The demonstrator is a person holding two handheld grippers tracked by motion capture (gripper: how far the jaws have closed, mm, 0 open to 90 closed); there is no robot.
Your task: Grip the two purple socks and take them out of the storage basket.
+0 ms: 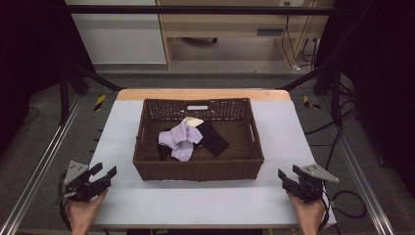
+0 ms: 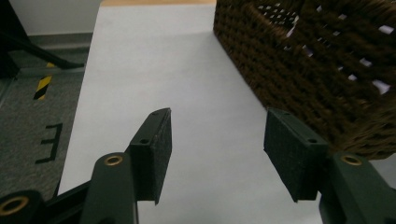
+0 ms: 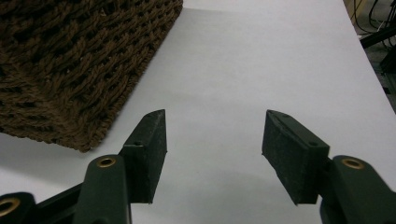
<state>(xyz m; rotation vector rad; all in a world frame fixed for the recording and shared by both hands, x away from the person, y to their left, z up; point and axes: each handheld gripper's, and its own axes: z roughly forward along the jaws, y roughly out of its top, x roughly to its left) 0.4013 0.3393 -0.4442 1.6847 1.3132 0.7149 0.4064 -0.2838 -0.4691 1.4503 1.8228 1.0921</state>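
A dark brown woven basket (image 1: 147,147) stands in the middle of the white table (image 1: 205,200). Inside it lie lilac socks (image 1: 178,139), a black sock (image 1: 213,139) and a cream piece (image 1: 193,121). My left gripper (image 1: 104,172) rests at the table's near left corner, held in a hand, its jaws open with nothing between them. In the left gripper view the left gripper (image 2: 217,149) points along the basket's (image 2: 317,70) left side. My right gripper (image 1: 288,173) sits at the near right, open and empty. The right gripper (image 3: 212,149) faces bare table, with the basket's (image 3: 74,60) corner to its left.
The table has a wooden strip (image 1: 203,94) along its far edge. Metal frame rails (image 1: 39,166) run down both sides, with cables (image 1: 350,198) on the floor at the right. A wooden cabinet (image 1: 225,29) stands beyond the table.
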